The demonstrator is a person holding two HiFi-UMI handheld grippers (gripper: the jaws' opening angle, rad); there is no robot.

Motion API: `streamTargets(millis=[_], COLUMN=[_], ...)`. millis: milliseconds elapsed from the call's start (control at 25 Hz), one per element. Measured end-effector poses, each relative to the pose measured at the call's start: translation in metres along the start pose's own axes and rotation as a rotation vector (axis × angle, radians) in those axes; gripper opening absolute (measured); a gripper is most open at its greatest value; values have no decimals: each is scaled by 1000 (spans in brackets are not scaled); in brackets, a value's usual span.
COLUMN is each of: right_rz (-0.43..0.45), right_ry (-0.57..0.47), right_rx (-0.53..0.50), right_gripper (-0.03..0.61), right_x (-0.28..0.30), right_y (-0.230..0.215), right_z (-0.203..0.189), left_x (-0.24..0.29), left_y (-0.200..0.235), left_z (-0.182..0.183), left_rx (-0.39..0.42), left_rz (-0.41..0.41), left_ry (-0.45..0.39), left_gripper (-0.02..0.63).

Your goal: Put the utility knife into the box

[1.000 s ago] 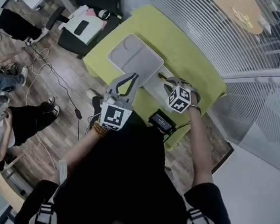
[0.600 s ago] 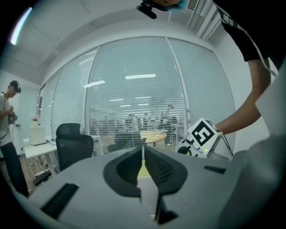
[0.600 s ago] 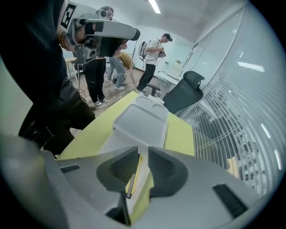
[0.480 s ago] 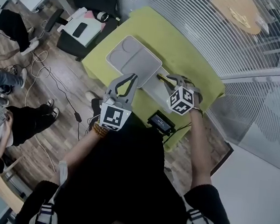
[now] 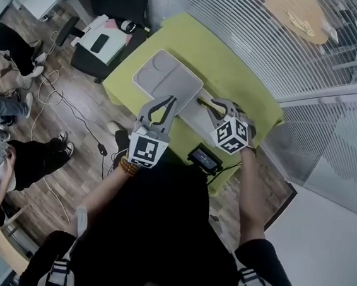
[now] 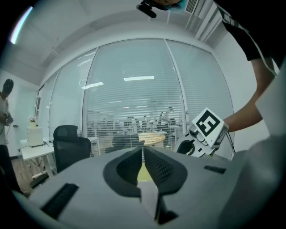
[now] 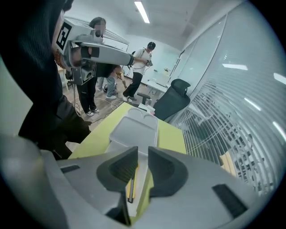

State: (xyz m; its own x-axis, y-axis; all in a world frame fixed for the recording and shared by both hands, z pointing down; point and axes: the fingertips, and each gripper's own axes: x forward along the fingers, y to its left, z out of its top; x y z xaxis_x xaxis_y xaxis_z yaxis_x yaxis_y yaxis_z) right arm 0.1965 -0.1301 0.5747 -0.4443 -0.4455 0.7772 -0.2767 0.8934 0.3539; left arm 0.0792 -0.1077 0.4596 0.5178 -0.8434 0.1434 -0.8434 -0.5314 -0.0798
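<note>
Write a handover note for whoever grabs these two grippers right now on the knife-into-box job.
Left gripper: jaws shut, empty, held at the near edge of the open white box on the green table.
Right gripper: jaws slightly apart over the box's near half, clamping nothing.
Utility knife: lies on the box's white surface, seen through that gap.
Done: knife appears placed.
Left: confirm it sits inside, then lift the right gripper clear.

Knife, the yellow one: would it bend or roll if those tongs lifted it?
Probably stiff: the knife looks a straight, slim, yellow bar. It seems flat-sided, so unlikely to roll. Being narrow, it may twist between the right tongs if gripped off-centre.
</note>
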Motion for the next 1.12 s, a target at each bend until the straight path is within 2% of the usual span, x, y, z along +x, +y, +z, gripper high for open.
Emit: streamTargets(millis=[360, 560, 800, 960, 1120], right_rz=[-66, -78, -143, -203, -260], right_ry=[-62, -167, -278, -313, -397], right_rx=[55, 168, 212, 216, 279], right_gripper=[72, 72, 72, 72, 72], right_x=[-21, -40, -66, -82, -101], right_y=[-13, -28, -48, -59, -73], right_z=[15, 41, 72, 88, 105], left_x=[6, 9, 14, 16, 20], left_y=[0, 3, 7, 10, 15], left_z=[5, 10, 16, 22, 32], left_rx=[10, 18, 43, 39, 54], left_rz=[-9, -11, -10, -9, -4], left_ry=[-11, -16, -41, -41, -66], left_gripper=[11, 11, 11, 11, 11])
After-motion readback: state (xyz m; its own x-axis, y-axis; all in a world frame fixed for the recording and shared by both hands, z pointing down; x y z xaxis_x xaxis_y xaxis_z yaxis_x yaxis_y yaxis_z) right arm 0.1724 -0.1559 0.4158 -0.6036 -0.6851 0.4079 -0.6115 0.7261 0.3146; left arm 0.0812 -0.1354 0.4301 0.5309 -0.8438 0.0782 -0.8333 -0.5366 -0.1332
